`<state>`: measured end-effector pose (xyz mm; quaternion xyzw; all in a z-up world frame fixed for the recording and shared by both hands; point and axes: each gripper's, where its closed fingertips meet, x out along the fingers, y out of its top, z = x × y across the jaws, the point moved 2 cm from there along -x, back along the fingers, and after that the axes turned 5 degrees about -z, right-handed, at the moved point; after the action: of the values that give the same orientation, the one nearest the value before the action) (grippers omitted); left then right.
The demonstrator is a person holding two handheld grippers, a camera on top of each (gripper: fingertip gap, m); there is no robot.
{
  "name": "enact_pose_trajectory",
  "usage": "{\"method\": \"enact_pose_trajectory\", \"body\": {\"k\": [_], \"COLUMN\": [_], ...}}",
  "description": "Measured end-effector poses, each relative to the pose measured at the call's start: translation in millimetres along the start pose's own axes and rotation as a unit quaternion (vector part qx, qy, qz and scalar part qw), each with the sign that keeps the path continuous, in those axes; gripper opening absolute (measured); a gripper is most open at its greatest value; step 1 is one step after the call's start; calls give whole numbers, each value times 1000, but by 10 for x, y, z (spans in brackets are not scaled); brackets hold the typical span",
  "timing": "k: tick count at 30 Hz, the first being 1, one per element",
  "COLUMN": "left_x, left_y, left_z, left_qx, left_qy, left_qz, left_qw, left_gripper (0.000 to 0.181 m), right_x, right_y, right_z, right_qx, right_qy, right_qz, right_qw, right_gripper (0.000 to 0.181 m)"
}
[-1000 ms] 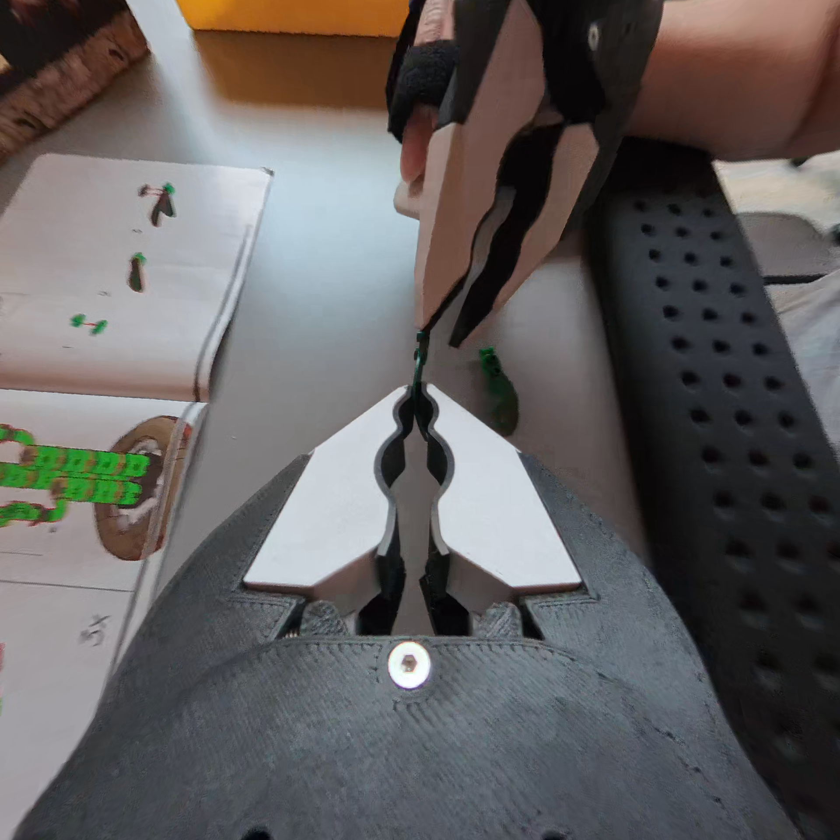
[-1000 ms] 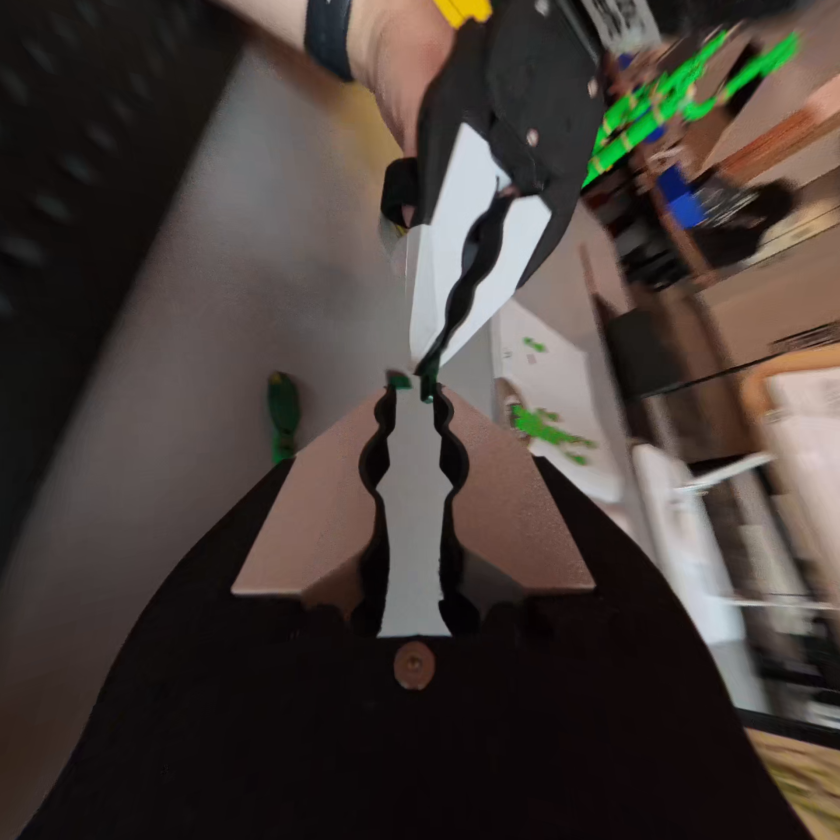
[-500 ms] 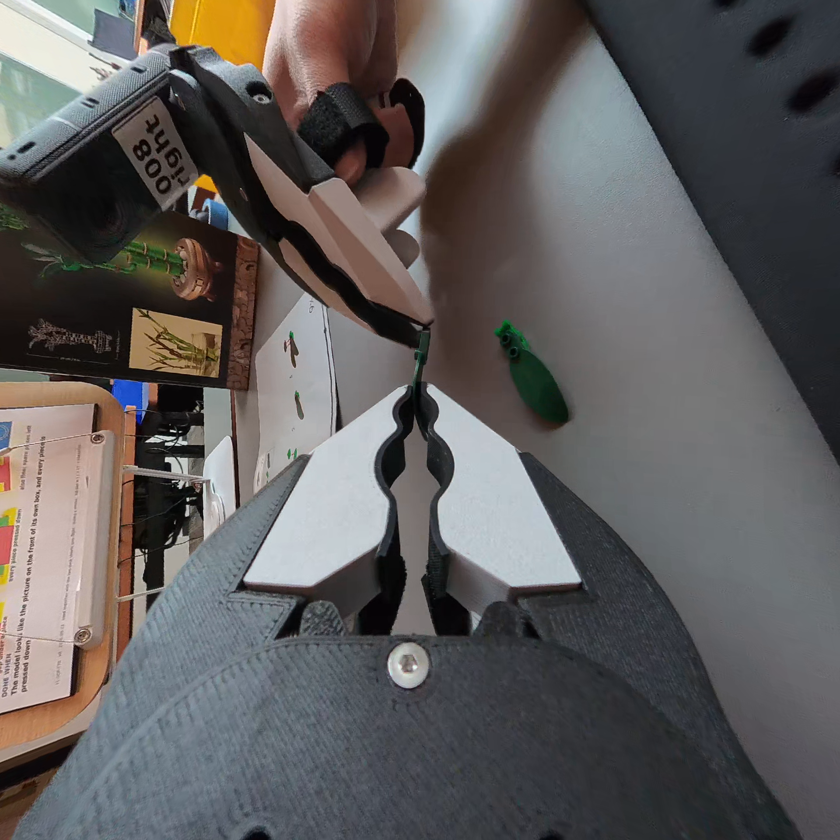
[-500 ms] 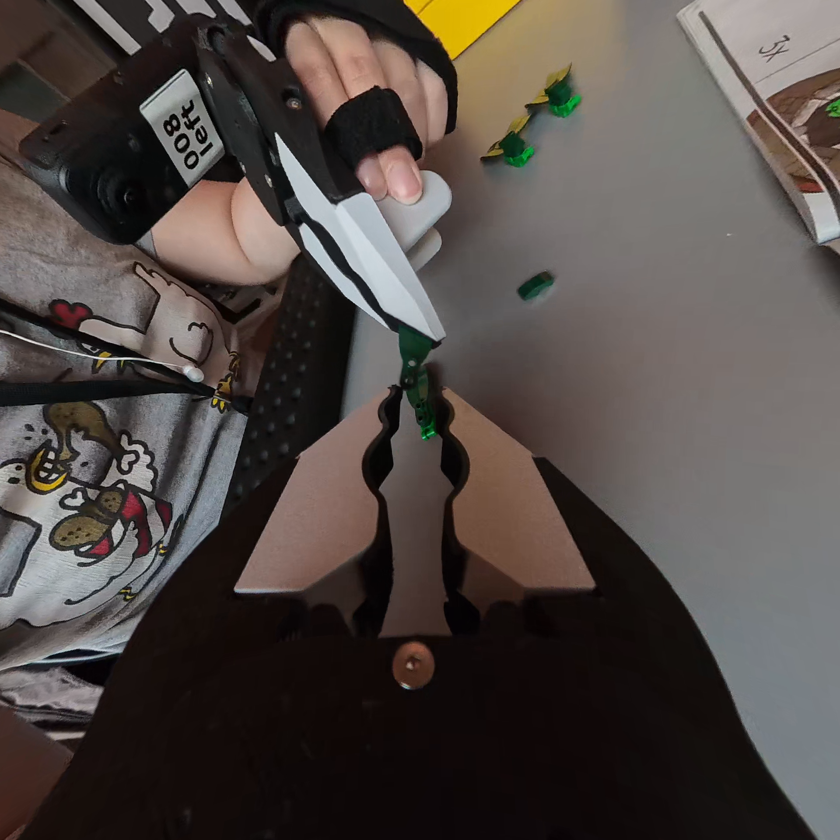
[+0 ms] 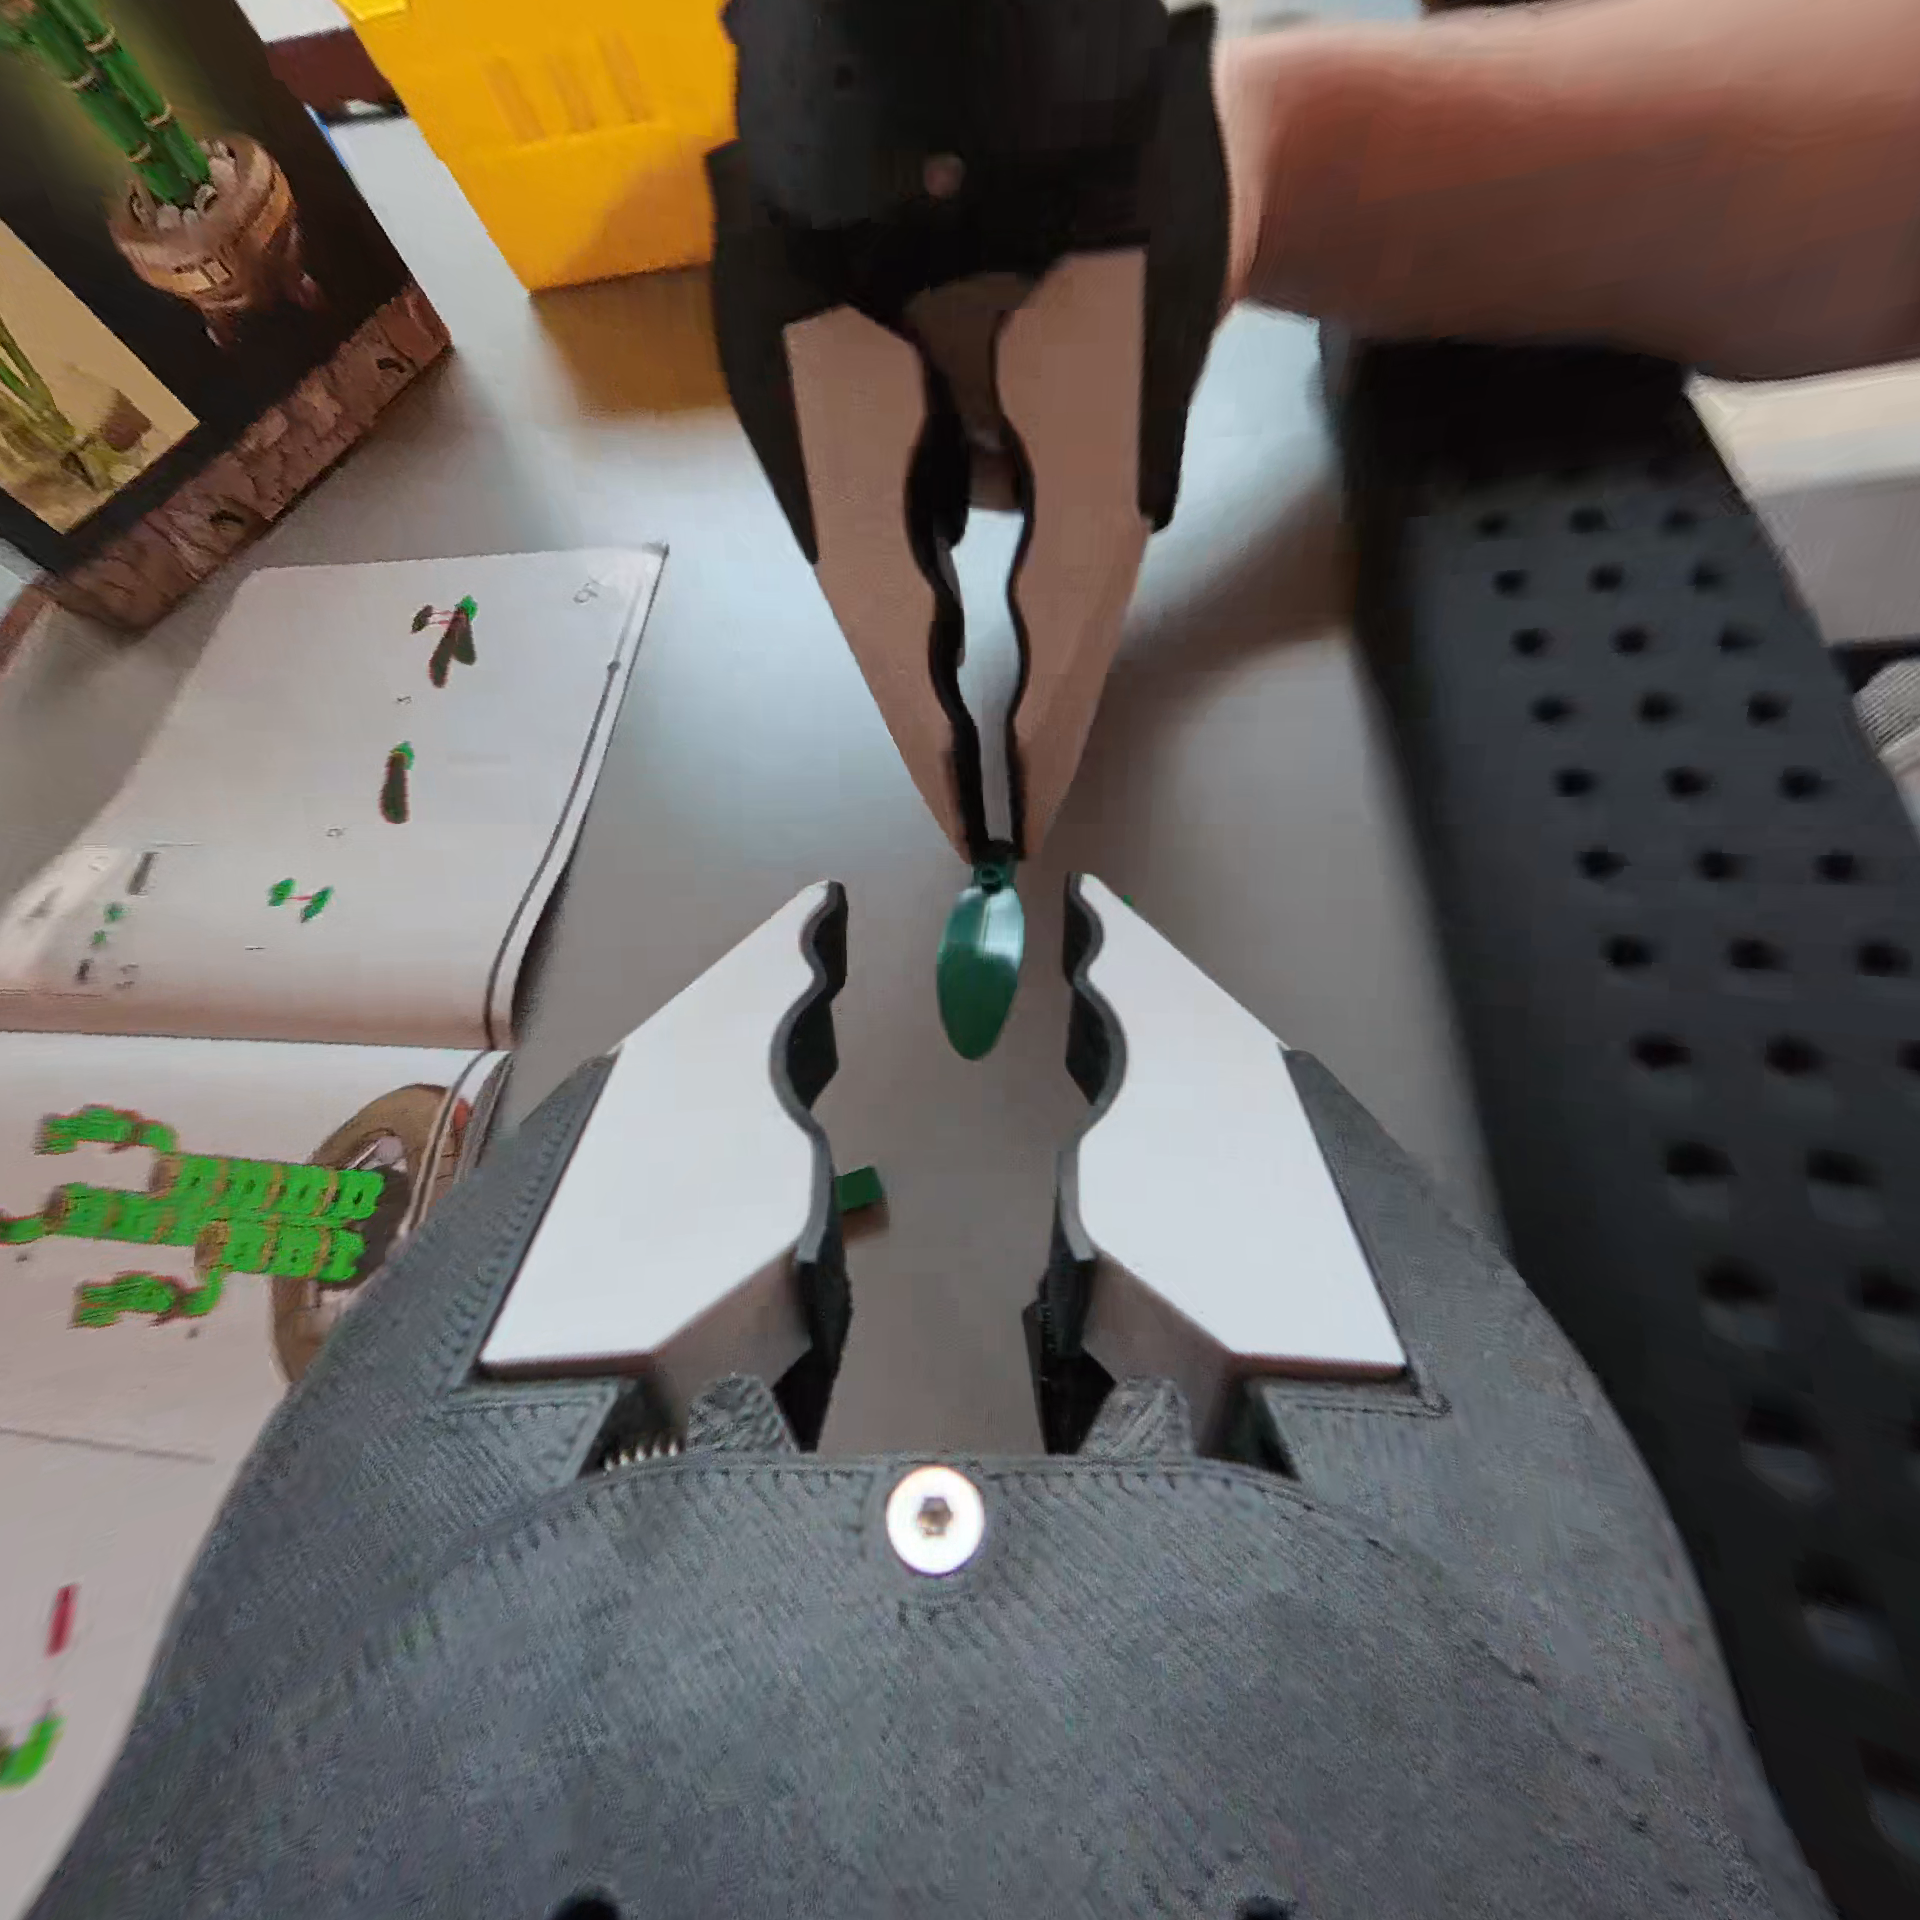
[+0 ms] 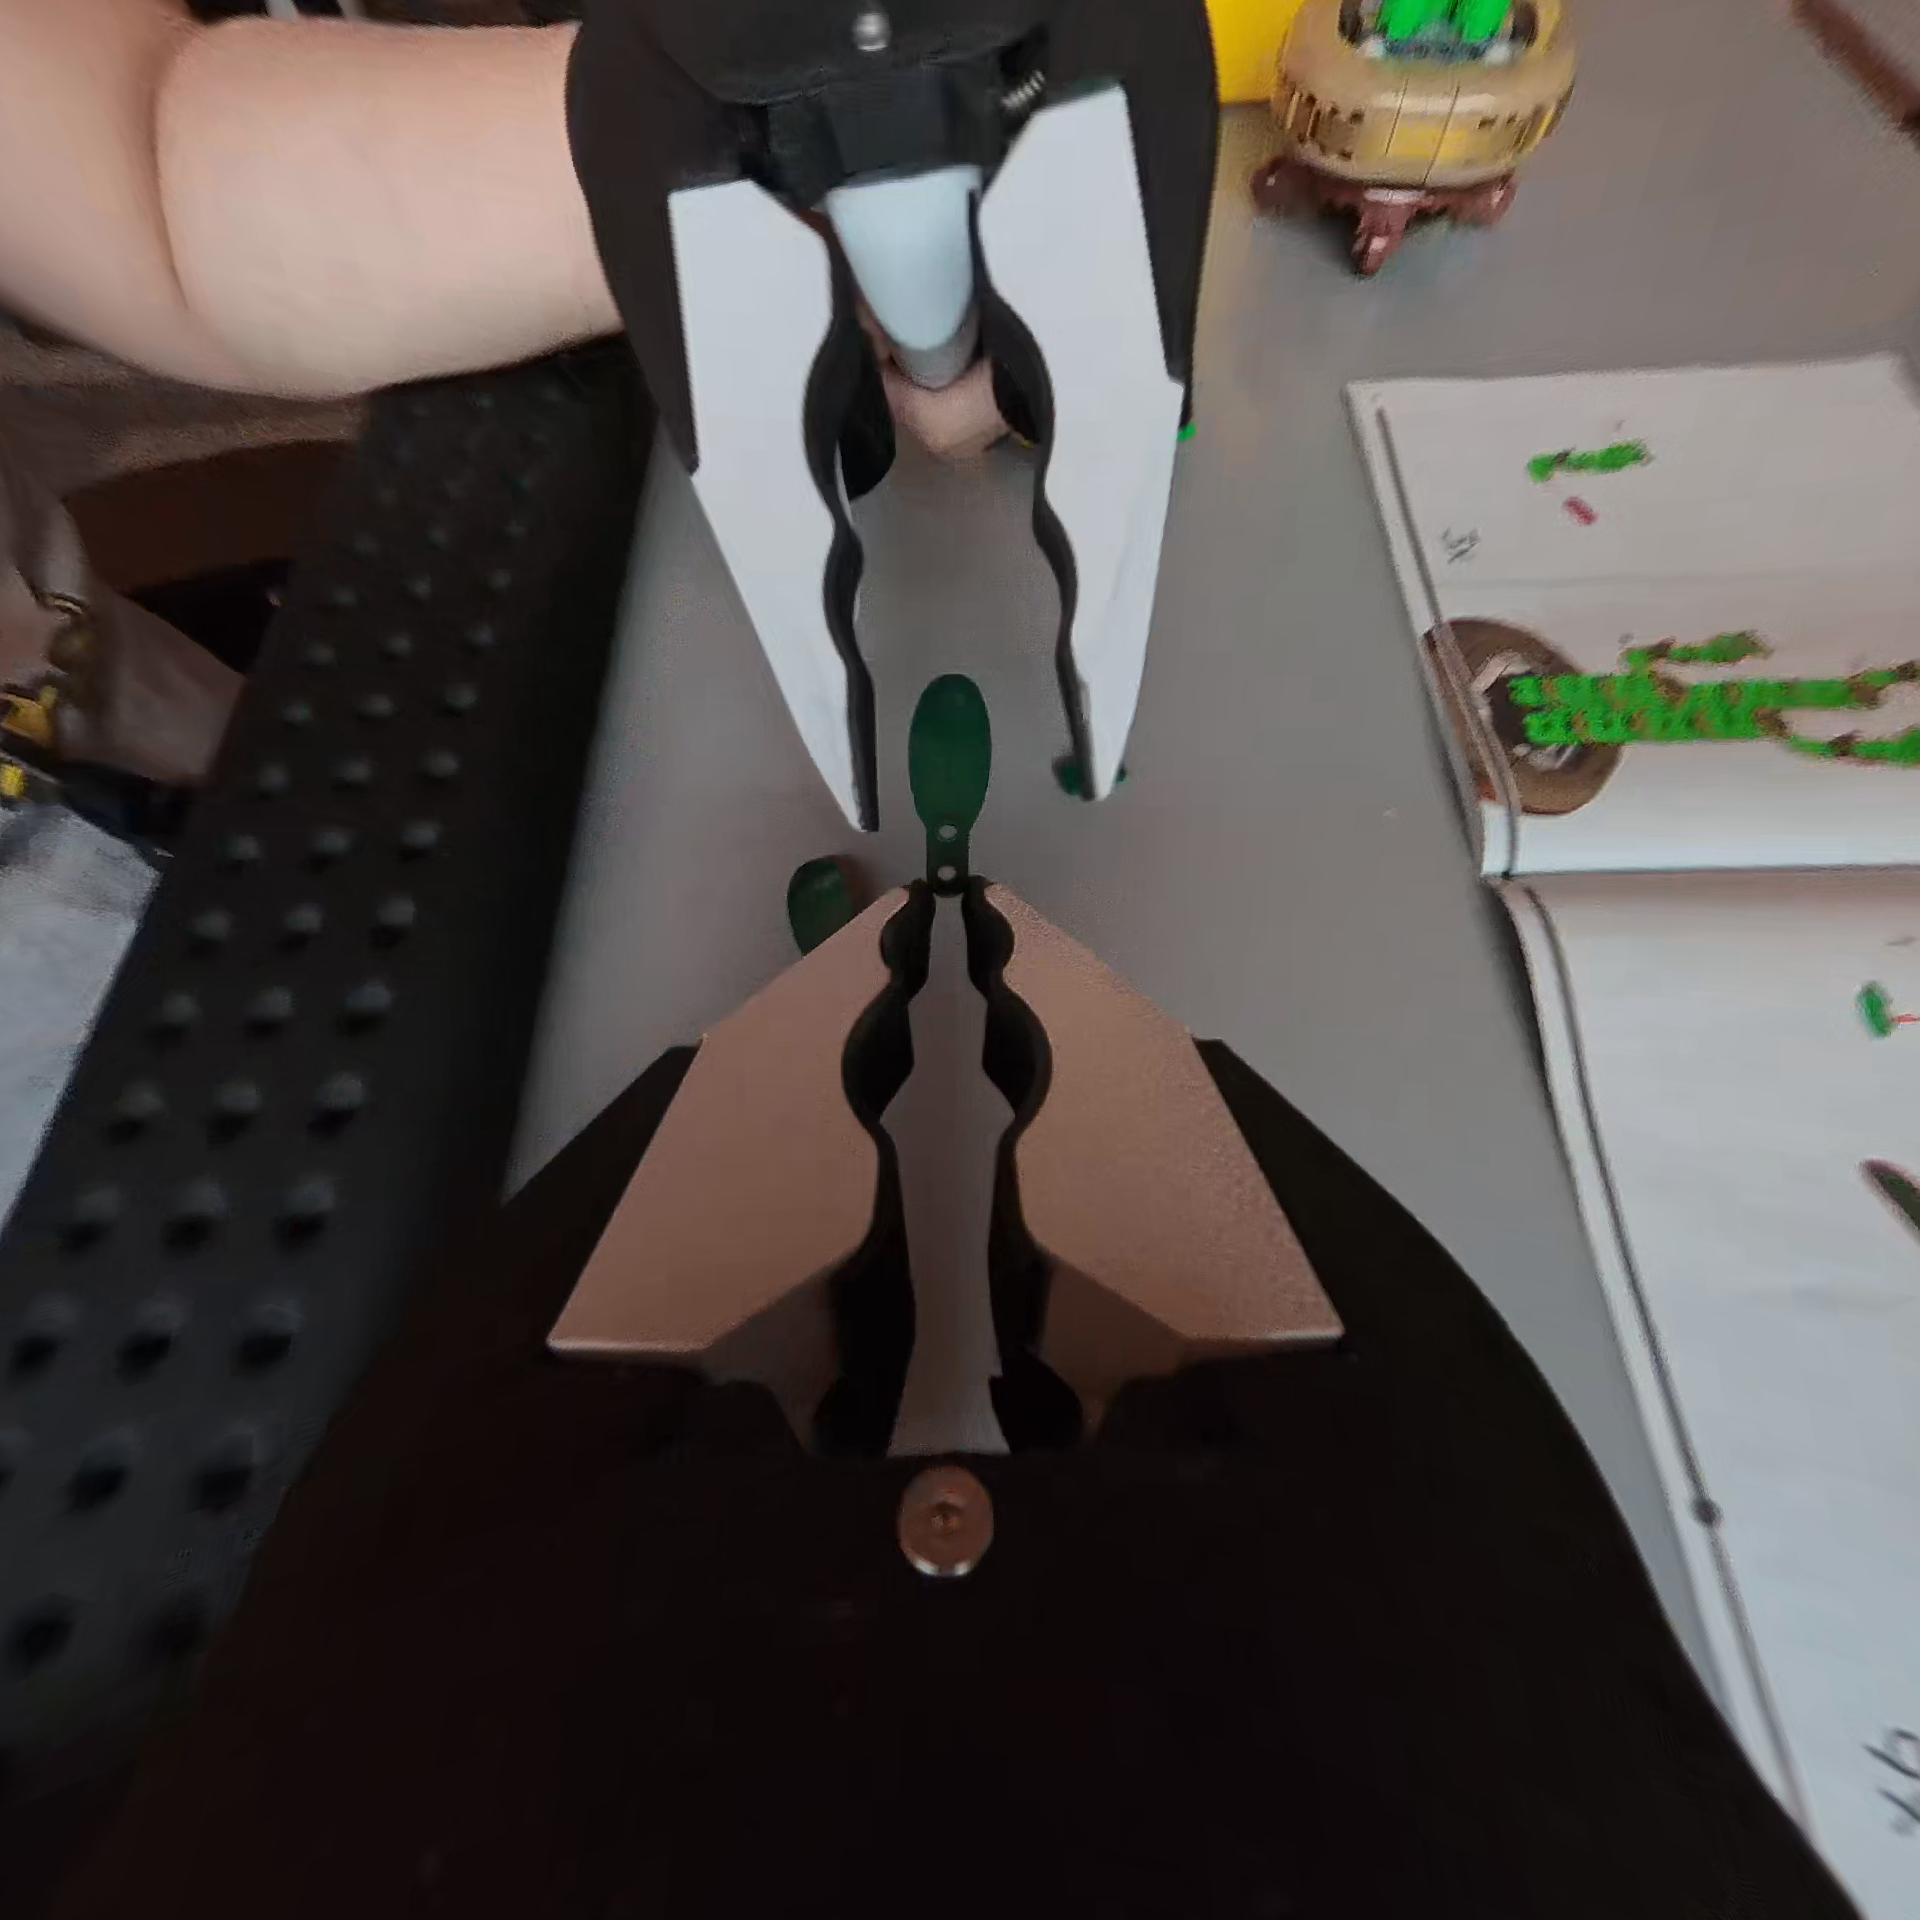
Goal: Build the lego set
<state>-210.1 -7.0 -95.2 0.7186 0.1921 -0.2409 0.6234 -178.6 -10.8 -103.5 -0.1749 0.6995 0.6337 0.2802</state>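
Note:
A dark green leaf piece [image 5: 980, 971] hangs between the two grippers above the grey table [image 5: 727, 727]. My right gripper [image 6: 948, 888], with tan fingers, is shut on the leaf's [image 6: 948, 743] thin stem end. It enters the left wrist view [image 5: 994, 847] from the top. My left gripper [image 5: 951, 902], with white fingers, is open, its fingers either side of the leaf and not touching it. It shows in the right wrist view [image 6: 980, 808] from above. A second green leaf [image 6: 821, 896] lies on the table. A small green piece [image 5: 858, 1184] lies between my left fingers.
An open instruction booklet [image 5: 312, 790] lies to the left, also seen in the right wrist view [image 6: 1714, 582]. A black perforated mat [image 5: 1662, 935] borders the table's other side. A set box [image 5: 177, 260], a yellow bin [image 5: 582, 145] and a built pot model [image 6: 1423, 104] stand at the back. Both grippers' tips are close together, under 4 cm apart. My left gripper's tips are some 7 cm from the small green piece [image 5: 858, 1184]. My right wrist view [image 6: 1073, 781] looks at it from another angle.
My left gripper has opened and let go of the leaf piece. The right gripper now holds it alone. Both grippers have turned back level over the table.

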Motion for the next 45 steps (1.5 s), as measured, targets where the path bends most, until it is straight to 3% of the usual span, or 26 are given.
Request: {"method": "enact_pose_trajectory", "body": {"k": [2,7,19,22,29,32,35,41,43,45], "left_x": [-23,36,142,158,66,46,101,157,163,156], "left_y": [7,-28,-205,-248,-351,-445,-482,-529,-532,-507], "left_z": [49,47,35,50,-88,-105,-100,-142,-138,-141], "left_qx": [-7,46,88,81,47,28,42,38,38,46], "left_qy": [-34,5,33,19,22,6,12,25,24,29], "left_qz": [15,-1,-64,-73,-81,-96,-107,-123,-124,-119], "left_qw": [999,999,994,994,995,995,993,991,991,991], "left_gripper": [28,8,13,0,10,21,22,22,23,26], "right_x": [4,70,123,159,214,250,310,418,400,358], "right_y": [55,14,-32,-154,-299,-260,-219,-238,-245,-266], "right_z": [1,-7,2,6,57,55,34,32,74,109], "right_qx": [-38,-70,-48,-48,-15,21,37,71,59,62], "right_qy": [-39,-70,-67,-60,-45,-31,-31,-60,-79,-81], "right_qz": [-7,-45,-66,-97,-113,-98,-99,-140,-149,-148], "right_qw": [998,994,994,992,992,994,994,986,984,984], "right_gripper": [5,5,0,0,1,19,22,22,0,0]}}
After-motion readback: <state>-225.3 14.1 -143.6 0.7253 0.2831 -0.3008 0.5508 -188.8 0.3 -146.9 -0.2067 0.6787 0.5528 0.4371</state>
